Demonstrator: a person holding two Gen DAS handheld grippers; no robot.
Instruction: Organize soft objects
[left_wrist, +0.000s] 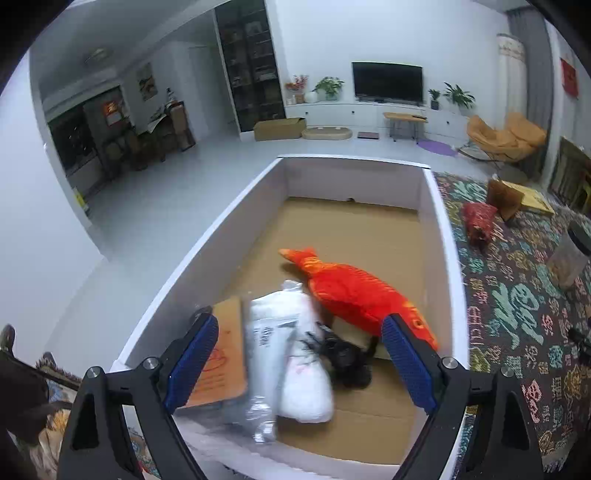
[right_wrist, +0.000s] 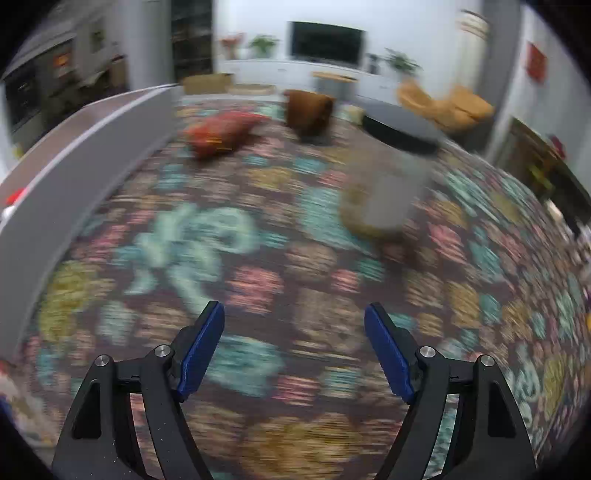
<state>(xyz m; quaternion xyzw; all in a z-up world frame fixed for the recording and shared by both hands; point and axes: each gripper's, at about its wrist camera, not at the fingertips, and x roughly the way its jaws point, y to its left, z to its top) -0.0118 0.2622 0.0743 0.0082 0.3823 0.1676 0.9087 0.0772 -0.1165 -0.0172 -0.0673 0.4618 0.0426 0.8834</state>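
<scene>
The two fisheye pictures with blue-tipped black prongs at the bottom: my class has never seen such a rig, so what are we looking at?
Each picture comes from a camera on a hand-held two-finger gripper. The left gripper is open above a white box holding an orange fish toy, a white bag and something black. The right gripper is open and empty over a patterned cloth, where a red pillow, a brown item and a dark-lidded jar stand, blurred.

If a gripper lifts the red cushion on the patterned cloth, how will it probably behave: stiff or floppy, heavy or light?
The red cushion looks plump and wrinkled, so it will probably squash and sag when pinched. It seems light for its size, being stuffed fabric. It lies flat on the patterned cloth, so it should not roll, though the cloth may drag a little against it.
</scene>
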